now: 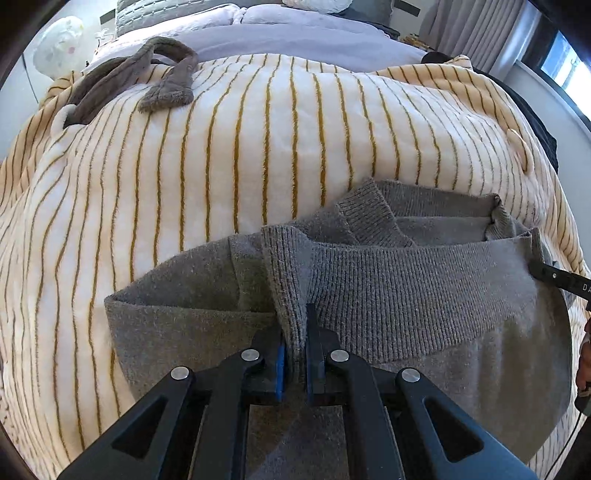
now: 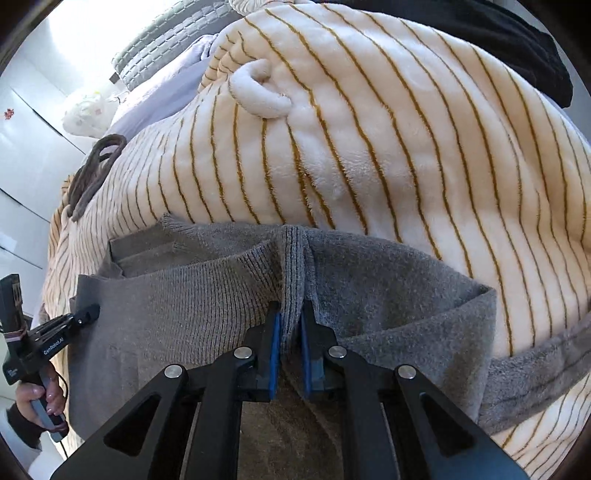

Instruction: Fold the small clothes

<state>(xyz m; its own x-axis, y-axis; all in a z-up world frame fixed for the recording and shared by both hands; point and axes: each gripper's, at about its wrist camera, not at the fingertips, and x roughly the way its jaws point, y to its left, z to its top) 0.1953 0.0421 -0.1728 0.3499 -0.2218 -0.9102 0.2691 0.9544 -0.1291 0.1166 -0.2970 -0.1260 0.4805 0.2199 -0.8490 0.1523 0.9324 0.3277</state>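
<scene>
You had both the left gripper (image 1: 295,343) and right gripper (image 2: 291,339) fingers pinched on the soft, floppy grey knitted jumper's (image 1: 406,280) ribbed hem, over the striped fleece blanket (image 1: 221,147); good spot to grab.

My left gripper (image 1: 295,332) is black with blue pads; my right gripper (image 2: 291,328) is the same black and blue. Grey sweater (image 1: 406,288): ribbed knit at the hem band, plain finer grey elsewhere. Blanket (image 1: 221,166) under it: cream-white fleece with thin mustard-brown stripes, a warmer peach tone along its edges. Brown plush garment (image 1: 162,85) on the blanket: dark taupe. Bedsheet (image 1: 295,37): pale lavender. Quilted pillow (image 2: 166,40): grey. Black fabric (image 2: 498,40) past the blanket's far edge. Curtain (image 1: 476,29): light grey.
</scene>
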